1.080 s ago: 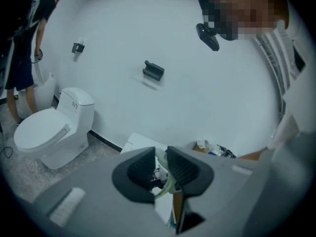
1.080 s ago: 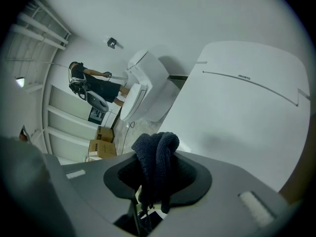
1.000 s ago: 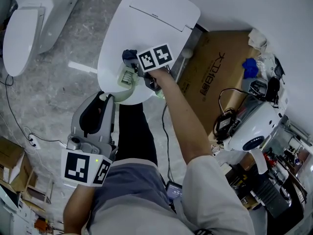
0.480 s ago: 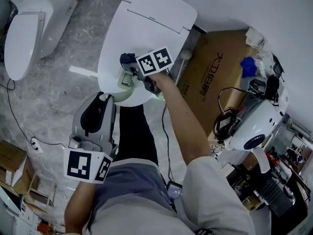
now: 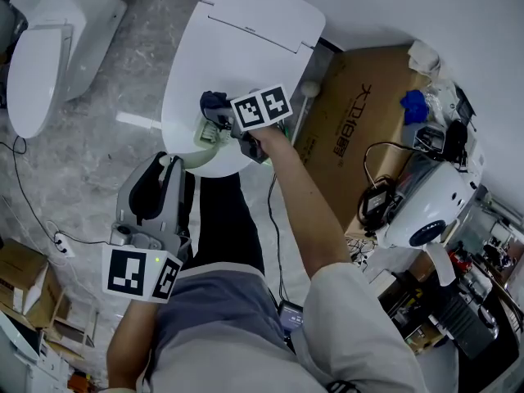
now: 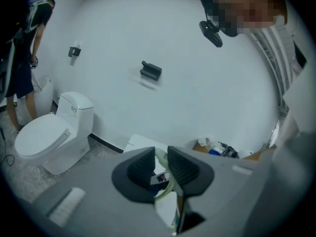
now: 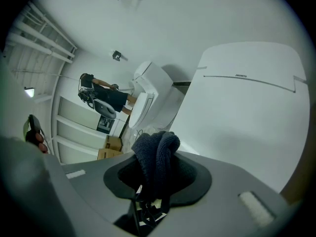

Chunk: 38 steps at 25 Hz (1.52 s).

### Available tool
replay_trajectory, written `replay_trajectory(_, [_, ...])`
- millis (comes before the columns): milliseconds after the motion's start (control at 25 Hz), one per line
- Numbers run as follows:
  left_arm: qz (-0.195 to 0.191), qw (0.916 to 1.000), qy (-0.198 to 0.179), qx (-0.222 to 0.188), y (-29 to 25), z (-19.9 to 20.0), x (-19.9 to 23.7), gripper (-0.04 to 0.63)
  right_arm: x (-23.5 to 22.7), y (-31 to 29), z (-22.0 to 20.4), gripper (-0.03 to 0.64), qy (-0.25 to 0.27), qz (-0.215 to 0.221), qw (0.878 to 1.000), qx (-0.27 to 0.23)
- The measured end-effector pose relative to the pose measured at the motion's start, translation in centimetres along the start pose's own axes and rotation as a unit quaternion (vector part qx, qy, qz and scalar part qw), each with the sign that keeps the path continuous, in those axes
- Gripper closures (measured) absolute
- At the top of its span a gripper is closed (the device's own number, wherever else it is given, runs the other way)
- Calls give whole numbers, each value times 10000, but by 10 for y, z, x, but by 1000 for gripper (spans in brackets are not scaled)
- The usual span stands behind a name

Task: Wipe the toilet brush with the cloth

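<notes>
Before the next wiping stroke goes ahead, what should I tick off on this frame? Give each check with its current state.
1. Right hand-held gripper shut on the cloth: ok.
2. Left hand-held gripper clamped on the toilet brush: ok.
3. Cloth brought up to the brush head: ok.
4. Cloth actually touching the brush head: cannot tell; the right gripper covers the spot.
5. Brush held over the closed toilet lid: ok.

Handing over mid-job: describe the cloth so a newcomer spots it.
Find the white toilet lid, top centre in the head view. Over its front edge the right claw pinches the cloth: a dark knitted bunch, unlike the pale green toilet brush beside it.
</notes>
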State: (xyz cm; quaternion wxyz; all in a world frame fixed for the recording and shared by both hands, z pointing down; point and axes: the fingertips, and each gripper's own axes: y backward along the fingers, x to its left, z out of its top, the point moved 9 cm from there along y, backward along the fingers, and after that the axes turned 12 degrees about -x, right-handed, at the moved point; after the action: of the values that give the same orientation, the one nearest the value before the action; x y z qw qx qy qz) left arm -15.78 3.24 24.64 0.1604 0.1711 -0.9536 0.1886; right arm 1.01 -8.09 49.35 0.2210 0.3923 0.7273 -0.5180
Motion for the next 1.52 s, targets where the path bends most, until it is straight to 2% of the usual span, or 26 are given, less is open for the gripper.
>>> replay_trajectory(680, [22,10000,25,15,1,-1,-2,595,-20,24,-17,497,-244,-142,9994,-212])
replay_trajectory(1520, [160,9999,-4,13,-1,-3,-5,595,-60,23,-29,499,-440,-443,9972,-419])
